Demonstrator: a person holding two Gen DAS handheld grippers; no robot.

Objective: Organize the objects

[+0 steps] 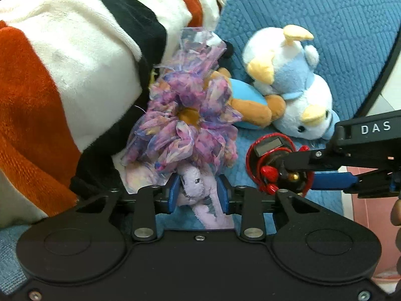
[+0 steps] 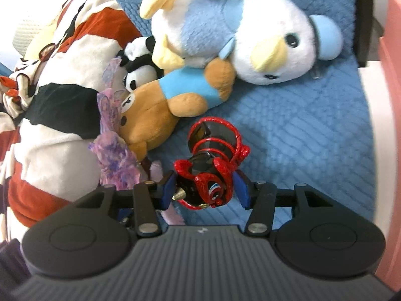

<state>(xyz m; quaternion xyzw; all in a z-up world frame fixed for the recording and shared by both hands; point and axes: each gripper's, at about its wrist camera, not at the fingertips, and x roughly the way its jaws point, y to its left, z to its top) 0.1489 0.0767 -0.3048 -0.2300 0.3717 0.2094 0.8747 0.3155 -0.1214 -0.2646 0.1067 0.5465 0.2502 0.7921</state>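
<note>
The left hand-held gripper (image 1: pixel 199 191) has its blue pads pressed on the head of a small lilac plush toy (image 1: pixel 200 190), which wears a frilly purple skirt (image 1: pixel 185 123) that spreads out just beyond the fingers. The right hand-held gripper (image 2: pixel 206 190) is closed around a red and black toy (image 2: pixel 210 173) with red coils, and in the left wrist view this toy (image 1: pixel 275 165) hangs just to the right of the lilac plush. So both hands are loaded, and I judge that each toy is at this moment being carried or set down, not yet released. Farther out, on the blue quilted bed cover (image 2: pixel 288 130), a brown bear in a light blue shirt (image 2: pixel 160 105), a small panda (image 2: pixel 139 67) and a big white and blue bird plush (image 2: pixel 250 40) lie touching one another in a loose group. On the left a striped blanket (image 1: pixel 75 75) in cream, black and orange is heaped beside them. It seems the toys are being gathered in this one place; three already lie there, and the two held ones are left. Whether other things wait elsewhere I cannot tell.
</note>
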